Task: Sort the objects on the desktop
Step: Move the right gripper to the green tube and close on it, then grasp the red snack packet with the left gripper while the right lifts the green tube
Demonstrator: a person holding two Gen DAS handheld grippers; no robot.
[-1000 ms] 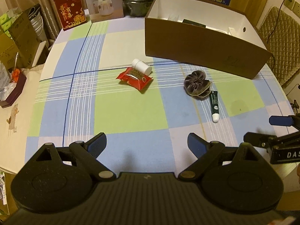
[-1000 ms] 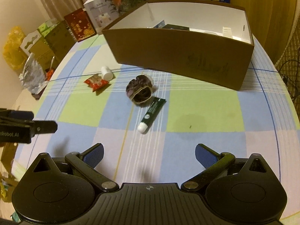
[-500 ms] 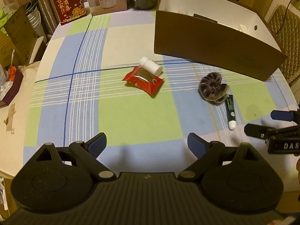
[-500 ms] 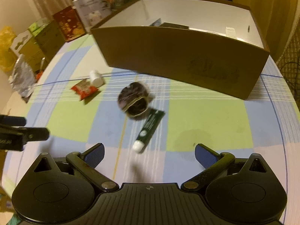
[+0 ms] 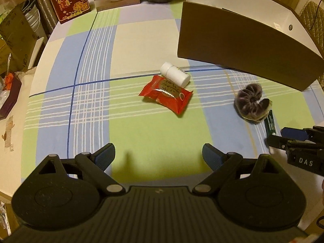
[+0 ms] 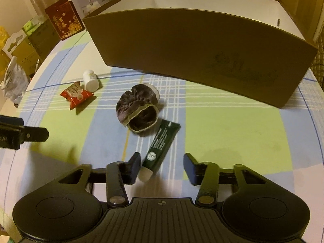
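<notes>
A: What lies on the bench (image 5: 154, 40), going from left to right?

B: Let's use the big brown box (image 6: 202, 56) as our marker. Far to its left is a red snack packet (image 5: 166, 94). It looks shiny and crinkly. A small white bottle (image 5: 175, 75) lies on its side, touching the packet on the side nearer the box. It looks smooth and hard, and round like a roll.

A: And closer to the box?

B: In front of the box is a dark hair scrunchie (image 6: 138, 109), soft and ruffled like velvet. Just in front of that lies a dark green tube (image 6: 160, 145) with a white cap. It looks smooth and a bit squishy.

A: What are the two grippers doing?

B: The left gripper (image 5: 159, 156) hangs over bare cloth, well to the left of the box. Its jaws are spread wide and hold nothing. The right gripper (image 6: 162, 168) is down at the cap end of the tube. Its jaws are closing with that end between them. The left pad is right at the cap, but the right pad is still apart from it.

A: How should it grab well?

B: I think the tube may slide sideways, since one pad gets there first. Squeeze slowly, catch the firm part by the cap, and lift once both pads press. Then it can go over the box wall.
</notes>
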